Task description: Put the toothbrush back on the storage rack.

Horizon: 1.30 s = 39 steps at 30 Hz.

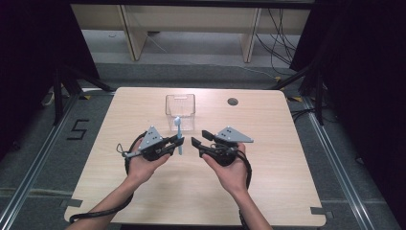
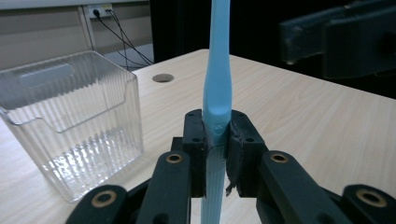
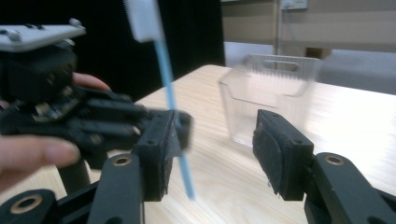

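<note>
A light blue toothbrush (image 1: 179, 132) stands nearly upright above the table's middle, with my left gripper (image 1: 178, 142) shut on its handle. In the left gripper view the pads clamp the toothbrush (image 2: 217, 79) just above its ribbed grip. Its white bristle head (image 3: 142, 18) points up. My right gripper (image 1: 200, 138) is held just to the right of it, jaws open and empty. In the right gripper view the open right gripper (image 3: 215, 144) faces the toothbrush (image 3: 170, 102) and the left gripper (image 3: 93, 116). A clear ribbed plastic box (image 1: 180, 111) stands empty on the table just beyond the brush.
The wooden table (image 1: 268, 182) has a round cable hole (image 1: 232, 101) at the back right. Wooden shelving (image 1: 191, 28) and loose cables lie on the floor behind it. Dark curtains hang on both sides.
</note>
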Available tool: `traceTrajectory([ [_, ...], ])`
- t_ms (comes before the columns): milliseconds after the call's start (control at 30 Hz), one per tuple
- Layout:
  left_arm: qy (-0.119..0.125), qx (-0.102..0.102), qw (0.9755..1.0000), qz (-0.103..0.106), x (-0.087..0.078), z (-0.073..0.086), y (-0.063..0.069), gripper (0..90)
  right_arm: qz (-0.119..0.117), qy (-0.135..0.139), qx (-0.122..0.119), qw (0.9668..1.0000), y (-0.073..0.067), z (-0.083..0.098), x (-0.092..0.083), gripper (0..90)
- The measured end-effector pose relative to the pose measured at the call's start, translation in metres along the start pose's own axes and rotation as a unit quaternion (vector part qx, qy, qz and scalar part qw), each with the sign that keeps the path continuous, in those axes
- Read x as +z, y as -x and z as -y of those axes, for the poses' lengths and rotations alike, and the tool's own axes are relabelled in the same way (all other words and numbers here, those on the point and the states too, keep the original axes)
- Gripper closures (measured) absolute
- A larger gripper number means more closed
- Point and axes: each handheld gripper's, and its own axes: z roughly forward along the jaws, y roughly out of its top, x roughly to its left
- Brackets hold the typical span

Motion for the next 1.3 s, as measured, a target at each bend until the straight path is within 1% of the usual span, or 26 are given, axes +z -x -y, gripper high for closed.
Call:
traceTrajectory([
  [167,0.015,0.003,0.9999,-0.005,-0.001,-0.004,-0.008,78.4,0.028,-0.001,-0.006,0.9996,0.015,0.012,-0.018,50.0],
  [200,0.015,0.003,0.9999,-0.007,-0.002,-0.005,-0.009,78.4,0.029,-0.004,-0.006,0.9995,0.018,0.014,-0.021,50.0],
  [233,0.021,0.003,0.9997,-0.008,-0.002,-0.006,-0.01,78.4,0.043,-0.002,-0.015,0.999,0.021,0.017,-0.024,50.0],
  [267,0.022,0.005,0.9997,-0.01,-0.003,-0.008,-0.012,78.4,0.042,-0.007,-0.01,0.999,0.023,0.021,-0.026,49.9],
  [333,0.032,0.006,0.9994,-0.012,-0.004,-0.01,-0.014,78.4,0.059,-0.005,-0.017,0.9981,0.029,0.027,-0.031,49.2],
  [367,0.032,0.007,0.9994,-0.014,-0.005,-0.011,-0.016,78.4,0.063,-0.004,-0.015,0.9979,0.031,0.03,-0.032,48.6],
  [400,0.036,0.007,0.9992,-0.014,-0.006,-0.013,-0.017,78.4,0.067,-0.01,-0.004,0.9977,0.032,0.034,-0.034,48.2],
  [500,0.041,0.006,0.999,-0.018,-0.007,-0.015,-0.02,78.4,0.076,-0.008,-0.006,0.9971,0.036,0.039,-0.036,47.7],
  [533,0.043,0.007,0.9989,-0.02,-0.008,-0.017,-0.022,78.4,0.089,-0.014,0.005,0.9959,0.035,0.044,-0.039,47.5],
  [600,0.049,0.007,0.9985,-0.023,-0.008,-0.02,-0.025,78.4,0.091,-0.006,-0.014,0.9957,0.04,0.048,-0.04,47.1],
  [633,0.05,0.007,0.9985,-0.024,-0.008,-0.021,-0.026,78.4,0.097,-0.008,-0.014,0.9951,0.04,0.05,-0.041,46.9],
  [667,0.052,0.007,0.9983,-0.025,-0.009,-0.022,-0.027,78.3,0.098,-0.009,0.001,0.9952,0.039,0.052,-0.041,46.7],
  [700,0.054,0.007,0.9982,-0.025,-0.009,-0.023,-0.028,78.4,0.096,-0.001,-0.014,0.9953,0.042,0.053,-0.04,46.5],
  [733,0.056,-0.006,0.998,-0.028,-0.009,-0.024,-0.027,78.4,0.098,-0.005,-0.006,0.9952,0.042,0.055,-0.041,46.4],
  [800,0.058,-0.001,0.9979,-0.029,-0.009,-0.025,-0.029,78.4,0.099,-0.003,-0.001,0.9951,0.042,0.056,-0.042,46.3],
  [833,0.059,-0.008,0.9982,-0.013,-0.009,-0.027,-0.029,78.4,0.105,-0.005,-0.003,0.9944,0.042,0.06,-0.044,46.2],
  [867,0.06,0.002,0.998,-0.021,-0.01,-0.028,-0.031,78.4,0.105,-0.004,-0.01,0.9944,0.044,0.061,-0.044,46.0],
  [900,0.062,0.007,0.9977,-0.026,-0.01,-0.029,-0.033,78.4,0.107,-0.01,-0.008,0.9942,0.044,0.062,-0.046,45.8],
  [933,0.074,-0.002,0.9967,-0.033,-0.009,-0.03,-0.032,78.4,0.107,-0.012,-0.01,0.9941,0.045,0.064,-0.047,45.6],
  [1000,0.075,0.002,0.9966,-0.035,-0.008,-0.031,-0.034,78.4,0.101,-0.008,-0.005,0.9948,0.046,0.066,-0.048,45.2],
  [1100,0.074,0.006,0.9965,-0.039,-0.007,-0.033,-0.037,78.3,0.104,-0.007,0.006,0.9946,0.045,0.069,-0.05,45.2],
  [1167,0.078,0.002,0.9961,-0.041,-0.005,-0.034,-0.039,78.3,0.109,-0.005,-0.012,0.9939,0.048,0.07,-0.052,45.3],
  [1200,0.075,0.006,0.9963,-0.041,-0.005,-0.034,-0.04,78.4,0.106,0.0,0.0,0.9944,0.047,0.071,-0.051,45.3],
  [1233,0.074,0.008,0.9964,-0.041,-0.005,-0.035,-0.041,78.3,0.113,-0.007,0.0,0.9936,0.047,0.071,-0.052,45.3],
  [1267,0.077,0.006,0.9961,-0.041,-0.004,-0.036,-0.041,78.3,0.109,-0.001,0.005,0.9941,0.047,0.071,-0.052,45.3],
  [1300,0.08,0.004,0.9959,-0.042,-0.003,-0.036,-0.042,78.4,0.115,0.0,-0.006,0.9933,0.048,0.071,-0.053,45.3],
])
